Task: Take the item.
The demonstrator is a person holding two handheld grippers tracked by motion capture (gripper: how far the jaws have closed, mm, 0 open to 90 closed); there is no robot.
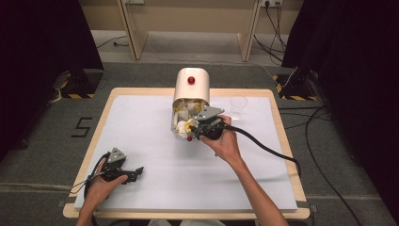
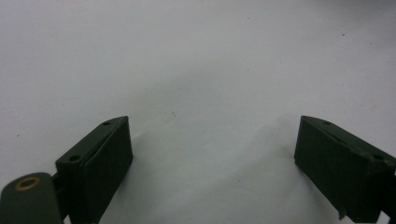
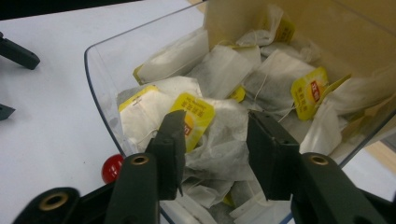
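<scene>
A cream-coloured dispenser (image 1: 190, 85) with a red knob (image 1: 191, 80) on its top sits near the far edge of the bench (image 1: 141, 141), about midway across. Its clear drawer (image 3: 100, 88) is pulled out towards the person, so the long axis of the whole thing runs from the far edge towards the near one, with the open mouth of the drawer facing the person. A second small red knob (image 3: 112, 168) marks the drawer's front end.

The drawer is heaped with tea bags (image 3: 219, 74), white paper pouches with yellow tags lying every which way, some tags face up, strings looped across them.

The right gripper (image 3: 212, 135) is dipped into the drawer from the near side, pointing away from the person and into the pile. Its jaws stand partly apart, one on either side of a rumpled tea bag with a yellow tag (image 3: 194, 119) against the left jaw; they do not look to have closed on anything.

The left gripper (image 1: 134, 173) rests low at the near left corner of the bench, well apart from the dispenser, pointing to the right across the white surface. Its jaws are spread wide with nothing between them.

A clear plastic cup (image 1: 238, 104) stands upright just to the right of the dispenser.
</scene>
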